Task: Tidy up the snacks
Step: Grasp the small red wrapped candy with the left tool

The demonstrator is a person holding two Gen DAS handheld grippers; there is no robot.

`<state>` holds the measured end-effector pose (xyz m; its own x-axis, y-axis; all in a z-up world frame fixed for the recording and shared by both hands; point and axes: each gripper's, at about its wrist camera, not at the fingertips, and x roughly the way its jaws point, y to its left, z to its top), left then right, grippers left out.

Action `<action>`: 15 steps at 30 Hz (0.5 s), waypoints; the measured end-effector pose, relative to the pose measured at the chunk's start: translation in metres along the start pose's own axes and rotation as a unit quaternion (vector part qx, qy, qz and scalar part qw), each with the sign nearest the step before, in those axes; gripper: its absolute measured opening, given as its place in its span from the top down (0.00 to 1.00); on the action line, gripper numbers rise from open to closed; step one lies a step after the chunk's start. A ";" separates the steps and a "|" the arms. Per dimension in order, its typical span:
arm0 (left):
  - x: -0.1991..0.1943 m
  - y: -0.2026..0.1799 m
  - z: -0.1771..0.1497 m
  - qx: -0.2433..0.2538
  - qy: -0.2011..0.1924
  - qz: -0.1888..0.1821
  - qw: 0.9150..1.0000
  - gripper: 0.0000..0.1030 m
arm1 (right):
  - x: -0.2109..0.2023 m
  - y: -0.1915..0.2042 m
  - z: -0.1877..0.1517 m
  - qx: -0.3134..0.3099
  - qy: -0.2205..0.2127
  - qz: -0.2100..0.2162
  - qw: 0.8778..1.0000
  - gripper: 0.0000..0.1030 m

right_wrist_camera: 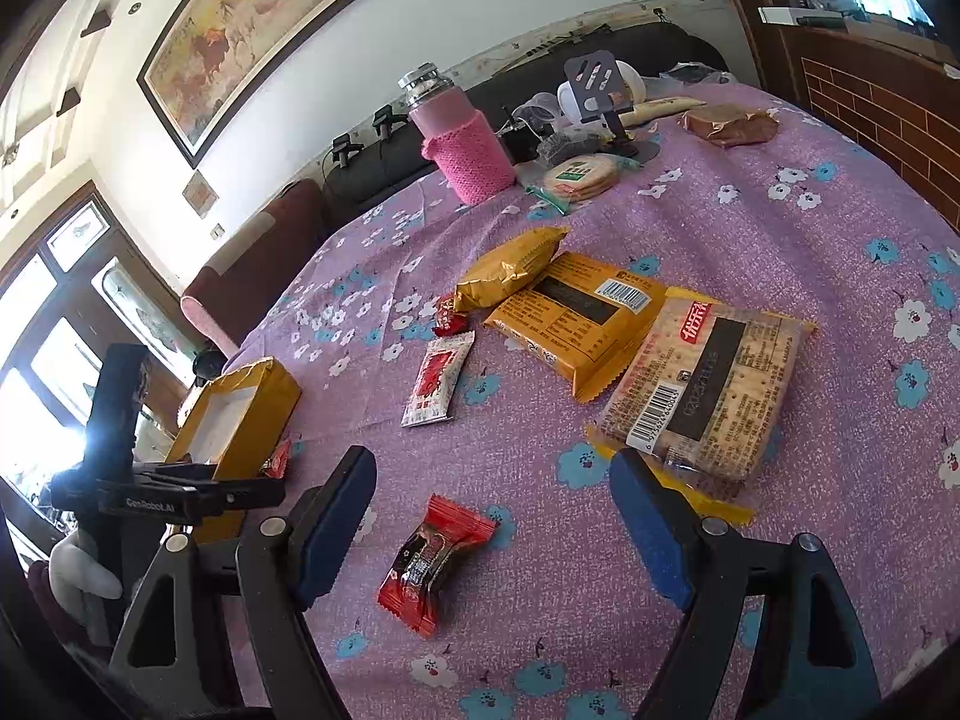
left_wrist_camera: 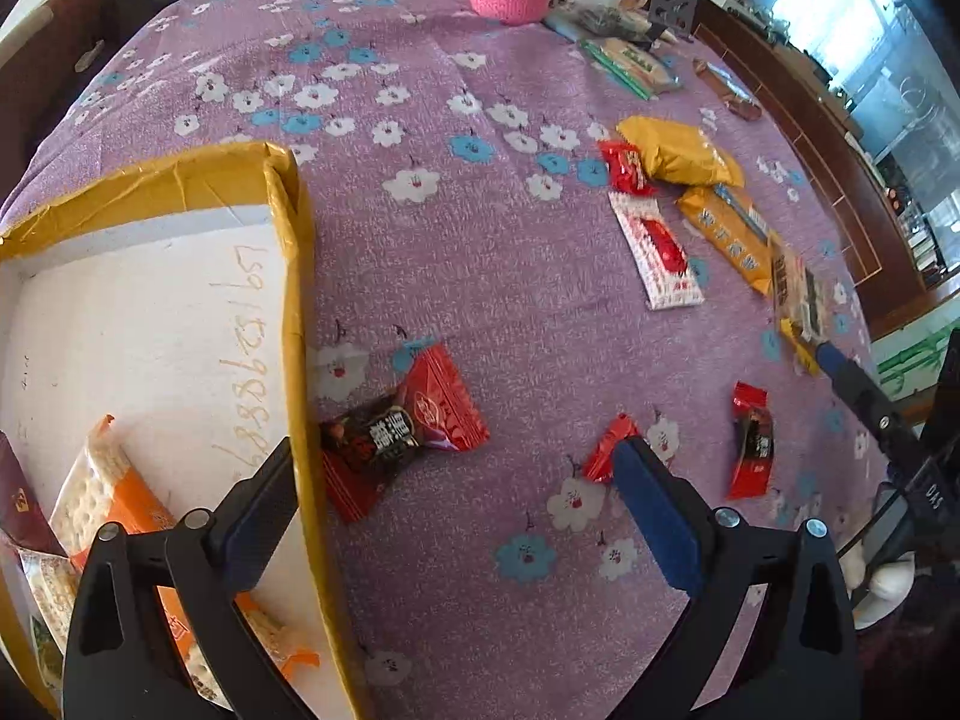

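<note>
My left gripper [left_wrist_camera: 456, 468] is open and empty, straddling the right wall of a yellow-taped white foam box [left_wrist_camera: 288, 276]. Cracker packs [left_wrist_camera: 102, 498] lie inside the box. Two red candy packs [left_wrist_camera: 402, 426] lie beside the box wall between the fingers. My right gripper [right_wrist_camera: 492, 480] is open and empty above a small red candy [right_wrist_camera: 435, 561]. A clear cracker pack [right_wrist_camera: 708, 384] lies just beyond its right finger [right_wrist_camera: 654, 534]. Yellow snack packs [right_wrist_camera: 576, 312], a red-and-white sachet [right_wrist_camera: 435, 381] and the box [right_wrist_camera: 234, 414] lie farther off.
A pink-sleeved bottle [right_wrist_camera: 462, 138], a phone stand [right_wrist_camera: 600, 96], round rice crackers [right_wrist_camera: 579, 177] and a brown wrapped cake [right_wrist_camera: 729, 123] stand at the table's far side. More small red candies [left_wrist_camera: 750, 438] lie on the purple flowered cloth [left_wrist_camera: 480, 240]. A sofa lies behind.
</note>
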<state>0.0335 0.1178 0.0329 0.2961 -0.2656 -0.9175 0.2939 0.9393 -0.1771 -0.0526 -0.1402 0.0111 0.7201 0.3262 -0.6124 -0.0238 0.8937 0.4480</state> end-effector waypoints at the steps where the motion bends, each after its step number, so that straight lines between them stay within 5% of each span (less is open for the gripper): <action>1: -0.004 0.003 0.003 -0.005 -0.015 0.007 1.000 0.03 | 0.000 0.000 0.000 0.000 0.000 -0.001 1.000 0.20; 7: 0.013 0.020 0.016 0.005 -0.013 0.131 0.991 0.02 | -0.001 0.001 0.000 0.001 -0.002 -0.002 1.000 0.20; 10: 0.006 0.040 0.020 -0.028 -0.029 0.142 0.989 0.02 | -0.001 0.000 0.000 0.003 0.001 0.000 1.000 0.20; 12: -0.004 0.055 0.024 -0.048 -0.048 0.181 0.981 0.02 | 0.000 0.001 0.000 0.002 0.003 0.001 1.000 0.20; 15: -0.016 0.065 0.028 -0.064 -0.063 0.164 0.982 0.02 | 0.000 0.002 -0.001 0.000 0.004 0.002 1.000 0.20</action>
<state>0.0727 0.1769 0.0463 0.4681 0.0378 -0.8829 0.0499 0.9964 0.0691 -0.0530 -0.1378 0.0114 0.7142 0.3332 -0.6156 -0.0270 0.8919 0.4514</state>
